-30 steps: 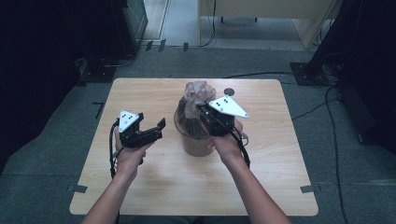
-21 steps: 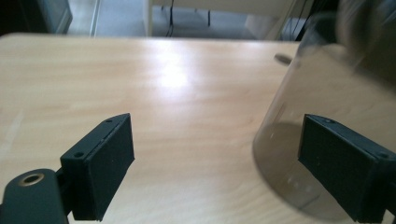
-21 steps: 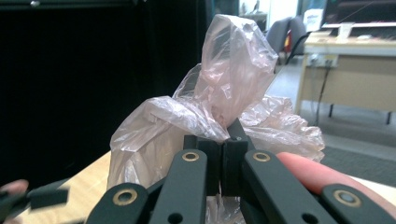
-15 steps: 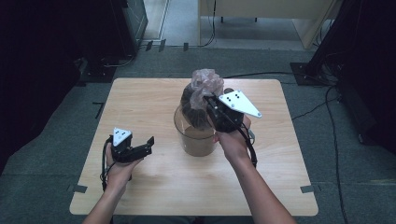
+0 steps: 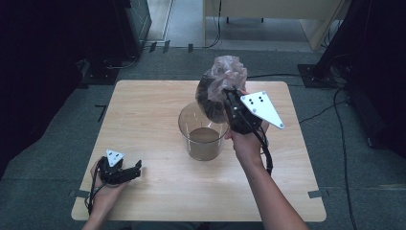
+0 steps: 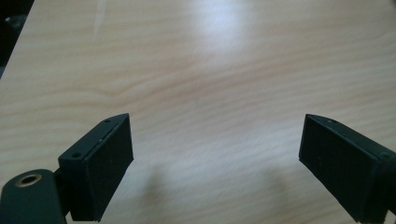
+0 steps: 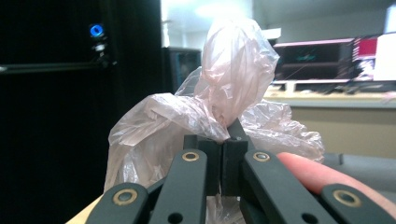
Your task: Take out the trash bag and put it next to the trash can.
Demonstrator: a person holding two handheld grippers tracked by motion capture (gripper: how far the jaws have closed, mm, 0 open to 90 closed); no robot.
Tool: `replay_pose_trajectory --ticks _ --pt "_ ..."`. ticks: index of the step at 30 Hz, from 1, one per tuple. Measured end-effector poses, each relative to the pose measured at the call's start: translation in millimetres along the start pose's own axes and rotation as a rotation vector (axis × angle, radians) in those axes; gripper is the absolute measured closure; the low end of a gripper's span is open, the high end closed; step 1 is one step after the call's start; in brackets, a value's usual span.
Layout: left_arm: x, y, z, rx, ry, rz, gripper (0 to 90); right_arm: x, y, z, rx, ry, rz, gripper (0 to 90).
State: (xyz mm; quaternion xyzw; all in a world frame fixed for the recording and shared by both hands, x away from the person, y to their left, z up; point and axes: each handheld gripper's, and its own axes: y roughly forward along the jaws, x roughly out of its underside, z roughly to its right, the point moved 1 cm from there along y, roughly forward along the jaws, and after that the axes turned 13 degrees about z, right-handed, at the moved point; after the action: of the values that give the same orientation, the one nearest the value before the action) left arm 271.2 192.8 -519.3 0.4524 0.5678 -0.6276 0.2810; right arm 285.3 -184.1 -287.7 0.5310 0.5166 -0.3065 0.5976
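plastic bag (image 5: 221,88): pinched in your r gripper (image 5: 229,97), above jar (image 5: 203,130)
l gripper (image 6: 215,154): jaws wide, empty, low over table (image 5: 143,110)
risk: thin film may slip, bag drops, tips jar

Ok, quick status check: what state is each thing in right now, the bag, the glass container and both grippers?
Plastic bag: lifted clear above the container, bunched at its neck, dark contents inside.
Glass container: upright on the table, open-topped, brown layer at the bottom.
Right gripper: shut on the bag's neck.
Left gripper: open, empty, low over the table near the front left corner.
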Motion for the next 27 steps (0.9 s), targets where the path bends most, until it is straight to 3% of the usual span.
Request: replay_pose_trajectory --ticks 6,10,12,27 --pt "6.8 -4.2 -7.7 -0.016 -0.003 -0.008 9.4 -7.3 -3.4 10.9 0.064 -0.04 0.047 90.0" --pt "11.9 -2.6 -10.2 -0.027 0.021 -0.033 9.4 -10.8 -6.0 21.3 0.084 -0.049 0.052 90.0" --pt "13.5 -3.0 -11.9 -0.017 0.013 -0.023 9.3 -12.5 -7.7 27.6 0.092 -0.053 0.053 90.0" --pt "16.7 -4.6 -20.4 0.012 -0.052 -0.037 9.5 4.8 -28.6 84.3 0.231 -0.061 -0.018 90.0"
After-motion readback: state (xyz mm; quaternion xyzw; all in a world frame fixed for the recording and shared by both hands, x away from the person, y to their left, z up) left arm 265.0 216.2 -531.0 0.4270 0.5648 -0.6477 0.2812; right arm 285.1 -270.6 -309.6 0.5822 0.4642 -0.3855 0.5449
